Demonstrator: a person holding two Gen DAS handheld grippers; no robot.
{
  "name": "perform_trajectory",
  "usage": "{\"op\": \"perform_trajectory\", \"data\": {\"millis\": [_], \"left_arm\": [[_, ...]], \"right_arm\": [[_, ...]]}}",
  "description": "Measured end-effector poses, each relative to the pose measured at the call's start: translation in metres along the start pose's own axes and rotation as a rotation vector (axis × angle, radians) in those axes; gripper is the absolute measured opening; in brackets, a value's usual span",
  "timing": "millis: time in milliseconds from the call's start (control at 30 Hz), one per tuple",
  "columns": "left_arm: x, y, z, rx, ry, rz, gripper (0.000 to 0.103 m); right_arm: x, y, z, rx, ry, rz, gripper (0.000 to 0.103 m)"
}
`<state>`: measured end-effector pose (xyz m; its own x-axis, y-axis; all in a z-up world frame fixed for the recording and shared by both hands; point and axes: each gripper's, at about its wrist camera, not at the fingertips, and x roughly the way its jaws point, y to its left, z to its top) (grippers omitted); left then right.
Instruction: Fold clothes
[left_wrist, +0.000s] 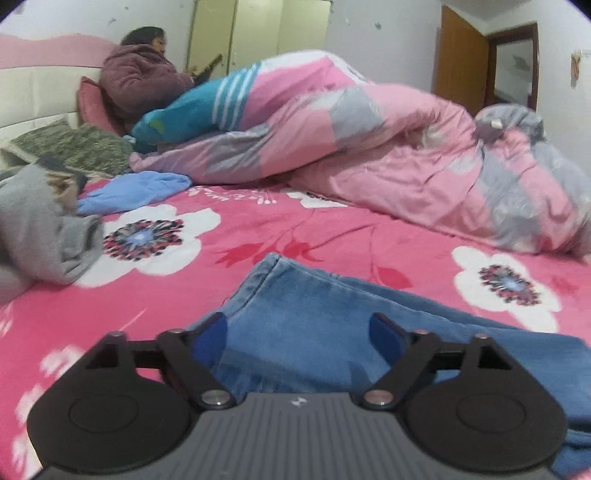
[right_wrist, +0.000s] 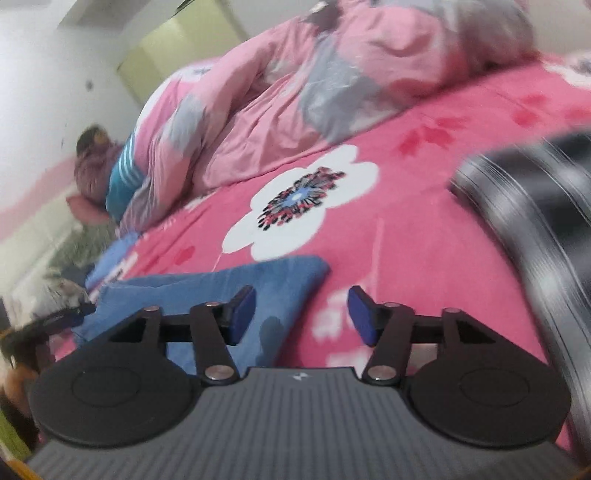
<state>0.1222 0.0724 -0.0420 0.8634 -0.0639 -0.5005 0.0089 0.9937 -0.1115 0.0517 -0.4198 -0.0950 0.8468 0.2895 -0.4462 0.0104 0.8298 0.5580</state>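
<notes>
A pair of light blue jeans (left_wrist: 306, 317) lies on the pink flowered bedsheet (left_wrist: 258, 236). My left gripper (left_wrist: 297, 338) is open, its blue pads low over the jeans, one at each side of the fabric. In the right wrist view the jeans (right_wrist: 221, 291) lie at the left, one corner pointing right. My right gripper (right_wrist: 301, 314) is open; its left pad is over the jeans' edge and its right pad is over the bare sheet (right_wrist: 406, 229). That view is tilted and blurred.
A pink and grey quilt (left_wrist: 369, 147) is heaped across the back of the bed. A person (left_wrist: 144, 74) sits against the headboard. A grey garment (left_wrist: 40, 229) and a blue garment (left_wrist: 133, 192) lie at the left. A blurred dark striped thing (right_wrist: 535, 229) is at the right.
</notes>
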Motion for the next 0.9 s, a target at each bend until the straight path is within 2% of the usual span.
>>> {"op": "perform_trajectory", "data": {"millis": [67, 167, 267, 433, 600, 733, 833, 900], "left_arm": [[-0.011, 0.007, -0.01, -0.062, 0.02, -0.006, 0.088], [-0.02, 0.02, -0.025, -0.169, 0.054, -0.025, 0.088], [-0.008, 0.04, -0.032, -0.309, 0.088, -0.056, 0.085], [0.019, 0.075, -0.041, -0.569, 0.068, -0.151, 0.083], [0.038, 0.088, -0.037, -0.661, 0.059, -0.206, 0.083], [0.048, 0.081, -0.033, -0.666, 0.062, -0.173, 0.083], [0.054, 0.071, -0.028, -0.668, 0.069, -0.079, 0.071], [0.056, 0.065, -0.026, -0.676, 0.066, -0.021, 0.064]], "right_arm": [[-0.009, -0.007, -0.01, 0.055, 0.003, 0.013, 0.062], [-0.013, -0.006, -0.019, 0.04, -0.011, 0.007, 0.063], [-0.01, -0.003, -0.018, 0.035, -0.006, 0.006, 0.071], [-0.005, 0.005, -0.02, -0.03, 0.007, 0.003, 0.081], [-0.004, 0.007, -0.02, -0.03, 0.01, 0.001, 0.083], [-0.004, 0.005, -0.015, 0.016, 0.032, 0.021, 0.084], [-0.001, 0.005, -0.01, 0.042, 0.054, 0.04, 0.083], [0.002, 0.007, -0.009, 0.04, 0.062, 0.025, 0.077]]}}
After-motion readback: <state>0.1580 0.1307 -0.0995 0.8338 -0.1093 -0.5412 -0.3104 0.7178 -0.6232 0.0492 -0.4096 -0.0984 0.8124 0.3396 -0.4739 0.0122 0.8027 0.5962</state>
